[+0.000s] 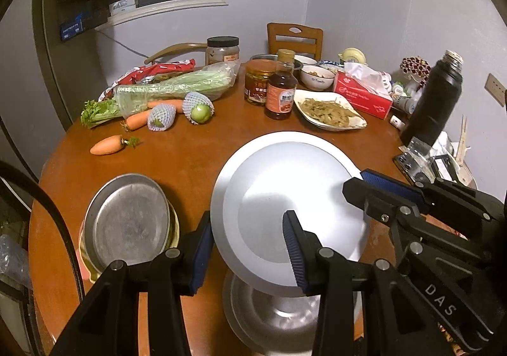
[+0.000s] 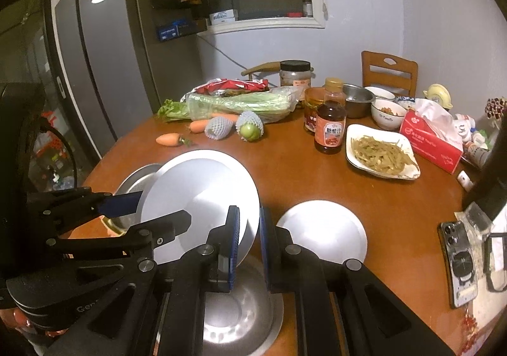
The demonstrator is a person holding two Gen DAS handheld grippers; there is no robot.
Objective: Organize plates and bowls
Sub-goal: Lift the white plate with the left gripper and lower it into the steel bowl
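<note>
The jaws of the right gripper (image 2: 248, 213) are pressed nearly together on the thin near rim of a wide, pale white-grey round bowl (image 2: 202, 197). The jaws of the left gripper (image 1: 247, 219) stand partly spread, one pad outside the bowl's left edge and the other laid across its broad face, so they seem to pinch its wall. The bowl hangs tilted above the brown round wooden table (image 1: 190, 159), directly over a shiny stainless-steel bowl (image 1: 275, 318) that looks empty. The step in hand is probably nesting one into the other. To do it well, level the held bowl first, centre it over the steel one, lower both hands together and release only once it is seated, since a thin rim in a two-point pinch may swing or slip. Just left sits a shallow dull-grey metal pan (image 1: 130, 223) resting on something yellow-rimmed, with nothing in it. To the right an upturned white bowl (image 2: 320, 232) lies on the wood. Farther back, a white squarish dish (image 1: 329, 112) holds yellowish-green strips of food and a small white bowl (image 1: 317, 75) holds some leftovers. A brown-capped glass bottle (image 1: 280, 93) carries dark sauce beside a jar of pickles (image 1: 258, 80).
</note>
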